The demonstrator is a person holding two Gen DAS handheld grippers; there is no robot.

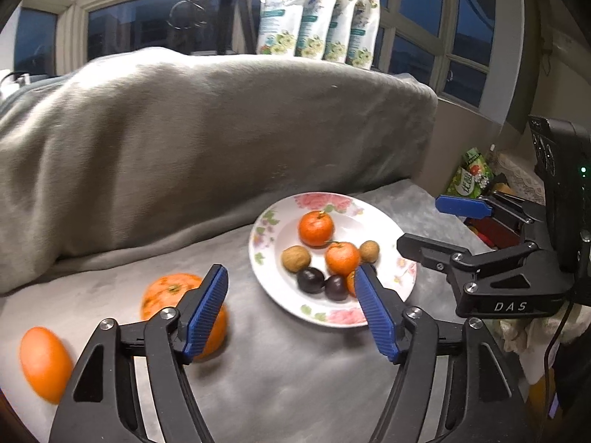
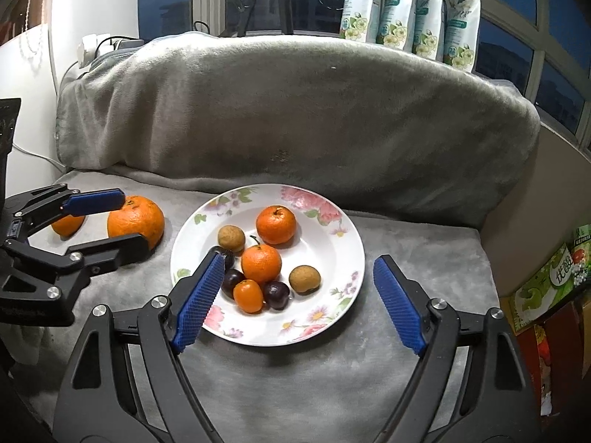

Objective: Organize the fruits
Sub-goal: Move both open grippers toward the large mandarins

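— Where do my jaws stand?
— Both spread wide, holding nothing. My left gripper [image 1: 291, 310] has the large orange [image 1: 177, 295] just behind its left jaw.
— And the right gripper [image 2: 295, 291]?
— It's over the plate's [image 2: 332, 243] near rim, fruit beyond.

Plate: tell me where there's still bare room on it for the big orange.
On the plate, the right half is bare, between the far tangerine, the right longan and the rim. Its near rim is free too. The left-centre is crowded with fruit. The big orange sits on the blanket.
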